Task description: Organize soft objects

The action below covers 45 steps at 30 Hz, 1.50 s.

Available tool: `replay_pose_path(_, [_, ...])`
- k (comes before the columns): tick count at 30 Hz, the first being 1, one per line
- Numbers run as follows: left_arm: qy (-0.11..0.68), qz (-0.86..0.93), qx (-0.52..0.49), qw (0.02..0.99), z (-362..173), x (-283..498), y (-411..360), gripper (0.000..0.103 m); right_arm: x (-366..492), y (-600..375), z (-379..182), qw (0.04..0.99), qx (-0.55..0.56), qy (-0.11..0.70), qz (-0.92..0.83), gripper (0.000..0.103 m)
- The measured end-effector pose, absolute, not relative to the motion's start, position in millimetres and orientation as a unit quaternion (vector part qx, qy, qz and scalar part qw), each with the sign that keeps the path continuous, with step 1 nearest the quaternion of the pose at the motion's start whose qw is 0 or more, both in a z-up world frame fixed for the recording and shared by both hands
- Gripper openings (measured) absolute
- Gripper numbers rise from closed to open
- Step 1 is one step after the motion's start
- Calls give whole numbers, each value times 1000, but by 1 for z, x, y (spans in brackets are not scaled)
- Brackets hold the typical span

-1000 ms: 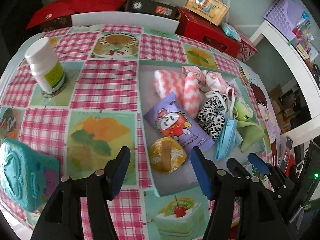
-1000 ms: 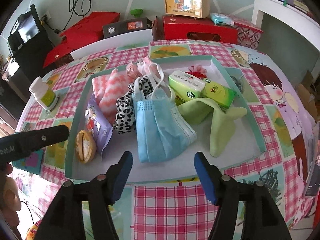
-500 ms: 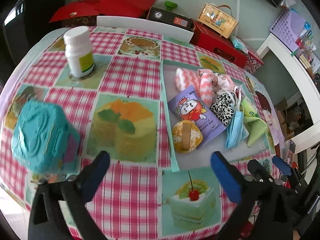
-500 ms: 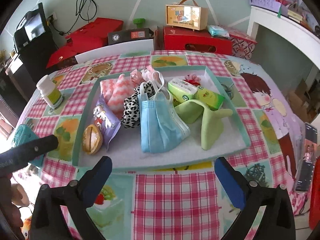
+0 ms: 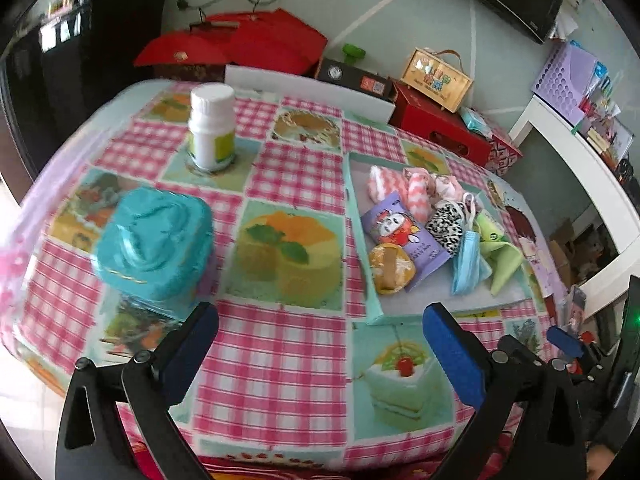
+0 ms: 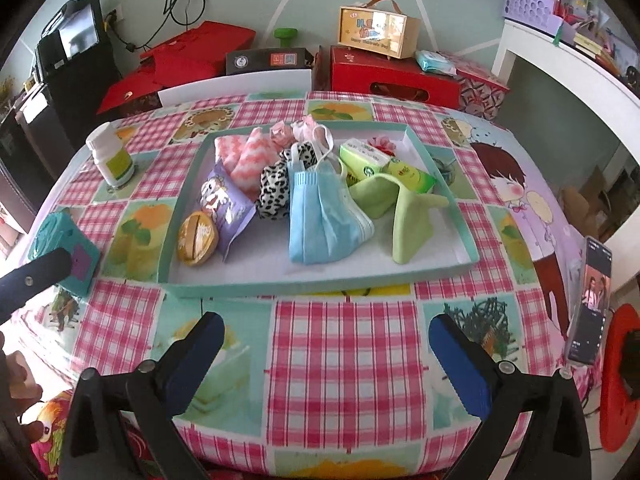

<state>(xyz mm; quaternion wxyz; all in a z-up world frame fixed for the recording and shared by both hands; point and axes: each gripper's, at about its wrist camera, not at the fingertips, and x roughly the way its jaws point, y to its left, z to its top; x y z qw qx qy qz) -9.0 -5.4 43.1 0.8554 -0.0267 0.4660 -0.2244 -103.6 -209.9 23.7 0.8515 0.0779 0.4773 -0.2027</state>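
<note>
Left wrist view first: my left gripper (image 5: pixel 320 332) has its blue pads spread wide with nothing between them, only the pink-checked tablecloth (image 5: pixel 280 352) below. At about ten o'clock from it sits a teal tin box (image 5: pixel 154 242), and further up at eleven o'clock a white pill bottle (image 5: pixel 212 132) stands upright. At two o'clock lies the shallow teal tray (image 5: pixel 352 208) holding the soft things. At the lower right edge I see part of the right gripper's frame.

On the right wrist view, my right gripper (image 6: pixel 326 354) is equally wide, jaws empty, hovering over the cloth just short of the tray (image 6: pixel 280 286), which sits at twelve o'clock. Inside the tray, at its nine o'clock side, a round golden snack packet (image 6: pixel 197 240) lies against a purple cartoon packet (image 6: pixel 228 208). Above them, at eleven o'clock, is a pink-and-white striped cloth (image 6: pixel 244 156). Near the centre a leopard-print scrunchie (image 6: pixel 274 190) touches a blue face mask (image 6: pixel 320 216), whose white ear loops lie over the scrunchie. At one o'clock two green tissue packs (image 6: pixel 384 164) lie side by side, with a light green cloth (image 6: pixel 404 216) draped in front of them. Small pink fabric items (image 6: pixel 294 130) sit at the far rim; I cannot tell what they are. A phone (image 6: pixel 592 300) stands propped at the table's right edge, at three o'clock.
</note>
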Motion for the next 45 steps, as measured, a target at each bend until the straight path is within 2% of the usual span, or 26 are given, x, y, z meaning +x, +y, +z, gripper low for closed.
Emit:
replay_pose_path(7, [438, -213, 2, 873, 40, -23, 2, 102, -111, -206, 19, 850, 84, 479, -204, 103])
replay_pose_path(19, [452, -194, 39, 870, 23, -31, -1, 102, -108, -192, 3, 846, 59, 485, -213, 103])
replay_pose_path(31, [444, -159, 103, 876, 22, -43, -14, 102, -118, -200, 8, 856, 83, 460, -221, 103])
replay_pose_path(45, [439, -120, 119, 883, 22, -42, -12, 102, -121, -200, 10, 856, 77, 453, -235, 103])
